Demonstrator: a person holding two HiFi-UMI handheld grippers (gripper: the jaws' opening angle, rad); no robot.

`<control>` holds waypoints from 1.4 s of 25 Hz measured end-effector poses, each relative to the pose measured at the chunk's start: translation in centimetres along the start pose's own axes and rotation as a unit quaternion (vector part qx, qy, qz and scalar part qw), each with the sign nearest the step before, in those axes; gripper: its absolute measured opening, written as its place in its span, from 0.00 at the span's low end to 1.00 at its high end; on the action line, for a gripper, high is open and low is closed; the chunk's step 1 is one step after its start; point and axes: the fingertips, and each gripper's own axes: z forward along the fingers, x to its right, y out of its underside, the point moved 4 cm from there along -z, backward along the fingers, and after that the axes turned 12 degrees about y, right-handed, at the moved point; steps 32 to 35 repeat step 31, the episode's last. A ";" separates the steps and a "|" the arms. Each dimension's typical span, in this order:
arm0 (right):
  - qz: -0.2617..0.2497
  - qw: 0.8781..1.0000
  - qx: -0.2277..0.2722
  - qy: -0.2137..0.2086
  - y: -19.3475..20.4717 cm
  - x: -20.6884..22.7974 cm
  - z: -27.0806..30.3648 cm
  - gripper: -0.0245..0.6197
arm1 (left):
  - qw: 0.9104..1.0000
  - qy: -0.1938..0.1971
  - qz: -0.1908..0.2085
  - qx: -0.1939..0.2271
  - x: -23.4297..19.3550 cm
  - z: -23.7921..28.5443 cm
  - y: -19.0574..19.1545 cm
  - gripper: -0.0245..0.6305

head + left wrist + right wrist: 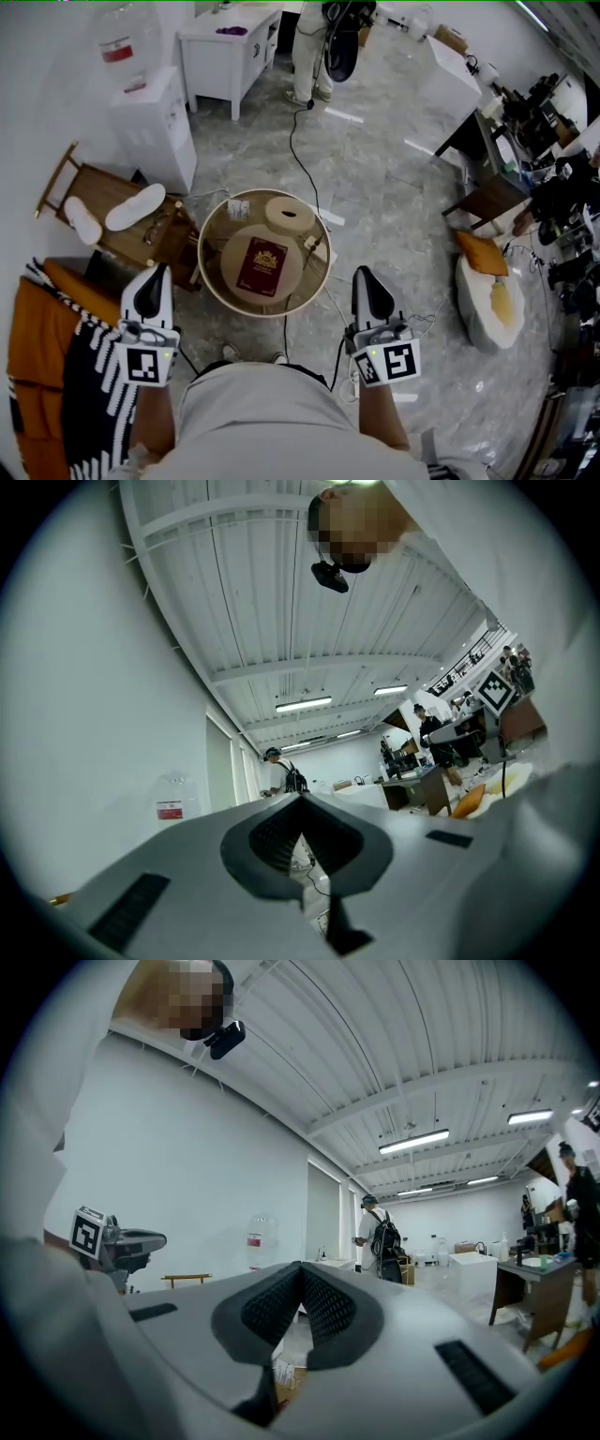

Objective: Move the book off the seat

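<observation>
A dark red book [262,265] lies flat on the round wooden seat [214,286] straight ahead of me in the head view. My left gripper [157,270] hovers beside the seat's left rim, my right gripper [362,273] beside its right rim; both are apart from the book. The left gripper view shows its pads [281,832] pressed together with nothing between them, pointing slightly upward across the room. In the right gripper view the pads [323,1305] also meet, empty, pointing level. The book shows in neither gripper view.
A tape roll [289,214] and a small box [238,208] share the seat with the book. A wooden chair with white slippers [134,206] stands to the left, an orange and striped cloth [56,366] beside me. A cable [298,150] crosses the floor; a person [314,56] stands far off.
</observation>
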 end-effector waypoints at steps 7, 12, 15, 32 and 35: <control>-0.008 1.000 -0.003 -0.022 -0.5 -2.1 1.6 0.07 | 1.000 0.006 -0.009 0.001 -0.7 0.0 0.4 0.06; -0.021 0.999 0.000 -0.040 -1.4 -3.8 2.5 0.07 | 1.000 0.015 -0.016 0.006 -1.1 0.4 0.4 0.06; -0.028 0.999 0.001 -0.041 -1.7 -4.1 2.8 0.07 | 1.000 0.020 -0.019 0.011 -1.4 0.6 0.4 0.06; -0.038 0.999 -0.001 -0.022 -2.1 -4.8 2.7 0.07 | 0.999 0.038 -0.030 0.019 -2.3 0.6 0.7 0.06; -0.038 0.999 -0.001 -0.022 -2.1 -4.8 2.7 0.07 | 0.999 0.038 -0.030 0.019 -2.3 0.6 0.7 0.06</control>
